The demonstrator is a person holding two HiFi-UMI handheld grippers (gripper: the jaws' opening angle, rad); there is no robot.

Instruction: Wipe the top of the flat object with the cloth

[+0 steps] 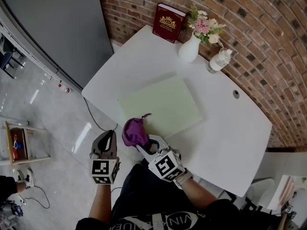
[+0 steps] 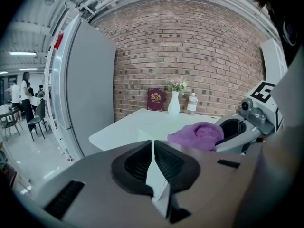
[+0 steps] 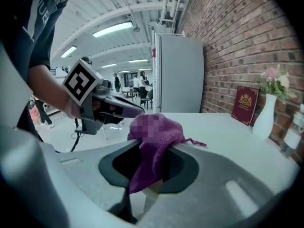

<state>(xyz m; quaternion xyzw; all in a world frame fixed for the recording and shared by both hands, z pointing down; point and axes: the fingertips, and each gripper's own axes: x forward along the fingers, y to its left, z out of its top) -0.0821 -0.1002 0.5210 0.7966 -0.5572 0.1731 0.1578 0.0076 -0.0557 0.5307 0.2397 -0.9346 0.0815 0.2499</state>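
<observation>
Right gripper jaws clamped the cloth, left gripper jaws together; we feared friction on the mat ahead might tug it loose.

No legible text; gold print on book unreadable.

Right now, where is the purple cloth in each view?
Head view: purple cloth low centre, at the green mat's near edge.
Left gripper view: right of centre, beyond the shut jaws.
Right gripper view: centre, clamped between the jaws.
Shared landmark: white vase.
</observation>
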